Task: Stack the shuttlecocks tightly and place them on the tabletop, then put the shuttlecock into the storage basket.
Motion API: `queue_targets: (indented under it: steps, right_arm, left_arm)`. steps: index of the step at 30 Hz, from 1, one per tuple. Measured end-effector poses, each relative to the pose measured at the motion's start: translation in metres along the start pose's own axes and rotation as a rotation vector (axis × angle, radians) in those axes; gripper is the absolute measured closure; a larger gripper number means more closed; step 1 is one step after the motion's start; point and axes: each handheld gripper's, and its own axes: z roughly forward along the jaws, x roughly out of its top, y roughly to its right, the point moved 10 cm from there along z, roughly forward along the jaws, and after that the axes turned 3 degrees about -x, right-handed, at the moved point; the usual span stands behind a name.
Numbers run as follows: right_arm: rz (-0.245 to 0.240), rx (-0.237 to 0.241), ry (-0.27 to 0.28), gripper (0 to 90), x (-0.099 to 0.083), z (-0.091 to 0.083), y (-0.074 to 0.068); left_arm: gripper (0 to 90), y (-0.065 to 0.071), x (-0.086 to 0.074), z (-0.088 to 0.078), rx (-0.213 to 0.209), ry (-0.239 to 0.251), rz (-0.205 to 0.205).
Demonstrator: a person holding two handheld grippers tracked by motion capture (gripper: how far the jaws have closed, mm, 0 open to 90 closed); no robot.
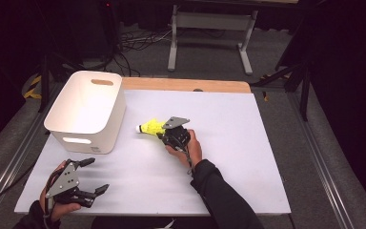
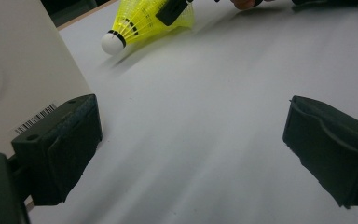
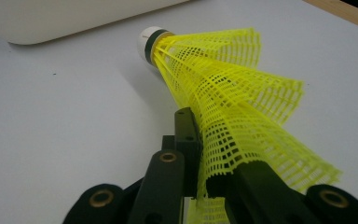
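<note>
A yellow mesh shuttlecock [image 1: 151,127] with a white cork tip lies on the white table near its middle. My right gripper [image 1: 164,132] is shut on the rim of its skirt; in the right gripper view the yellow shuttlecock [image 3: 233,98] is pinched flat between the black jaws of my right gripper [image 3: 204,154], cork pointing away. My left gripper [image 1: 95,175] rests at the table's front left corner, open, with nothing between its jaws. In the left gripper view my left gripper [image 2: 191,154] faces bare table, with the shuttlecock [image 2: 142,21] farther off.
A white plastic bin [image 1: 86,109] with handle slots stands at the table's back left, close to the shuttlecock's cork; its wall [image 2: 23,70] is beside the left jaw. A wooden strip [image 1: 186,85] runs along the far edge. Table legs and cables lie beyond.
</note>
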Motion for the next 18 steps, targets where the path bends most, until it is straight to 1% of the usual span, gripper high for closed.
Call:
queue_targets:
  steps: [4, 7, 12, 15, 17, 18]
  right_arm:
    - [-0.003, 0.01, 0.014, 87.7, 0.001, -0.006, -0.001]
    - [-0.003, 0.015, 0.026, 87.6, 0.002, -0.011, -0.001]
    - [-0.009, 0.042, 0.065, 87.6, 0.004, -0.024, -0.005]
    - [-0.009, 0.052, 0.081, 87.6, 0.004, -0.032, -0.006]
    - [-0.017, 0.056, 0.086, 87.6, 0.002, -0.037, -0.008]
    - [-0.021, 0.059, 0.088, 87.6, 0.001, -0.039, -0.008]
  left_arm:
    - [5.3, 0.0, -0.001, 0.0, 0.003, -0.012, 0.004]
    - [5.4, 0.0, -0.001, 0.002, 0.003, -0.009, 0.001]
    - [5.7, -0.001, -0.002, 0.006, 0.001, -0.026, 0.002]
    - [6.1, -0.001, -0.002, 0.007, 0.006, -0.022, -0.006]
    - [6.3, -0.002, -0.002, 0.008, 0.01, -0.026, -0.005]
    - [6.5, -0.002, -0.001, 0.009, 0.014, -0.035, 0.002]
